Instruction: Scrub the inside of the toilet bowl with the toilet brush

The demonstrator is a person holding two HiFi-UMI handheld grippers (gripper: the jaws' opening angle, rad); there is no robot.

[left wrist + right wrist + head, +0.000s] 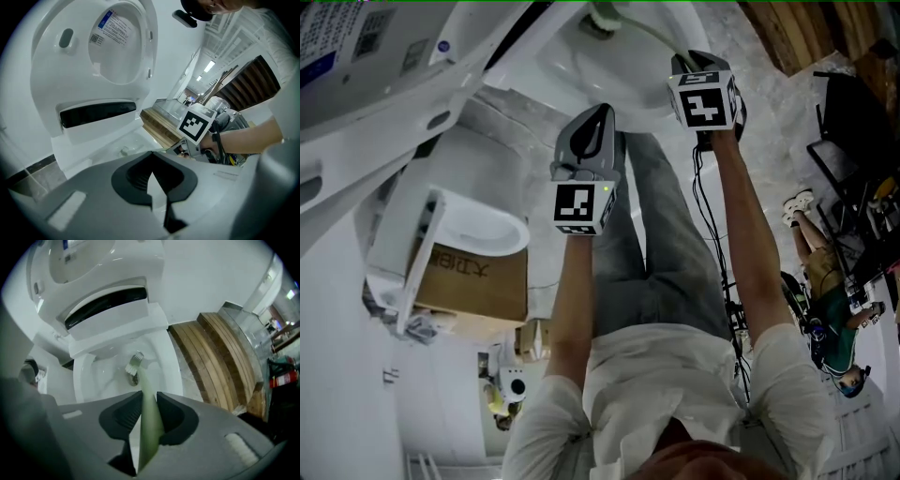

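While the right gripper point(149, 393) has its jaws clamped on the pale green handle of the toilet brush point(145, 390), the left gripper point(152, 161) carries nothing. Its two dark pads meet at their tips, with only a thin pale wedge showing between them nearer the camera.

Seen from the right gripper view, the handle runs up from the bottom of the frame and passes squarely between the two pads. Both pads press against its sides, and the handle goes on beyond the fingertips, straight ahead of the jaws and slightly to their left. The bristled head sits at the far end, well beyond the tips, down inside the toilet bowl point(176, 373) and just above the dark outlet point(132, 379) at the bottom of the bowl. Whether the bristles touch the porcelain cannot be told. The white rim curves round on both sides of the jaws, so the jaws hang over the open bowl.

Ahead of the right jaws and higher up stand the raised lid point(89, 258) and, under it, a long dark slot point(105, 303) in the white body of the toilet. To the right of the jaws, beside the bowl, lie wooden planks point(220, 357).

From the left gripper view, the bowl lies ahead of the closed jaws and a little to their left. The right gripper is off to their right, apart from them. The head view shows the left gripper nearer the person, with the right one reaching further over the bowl.
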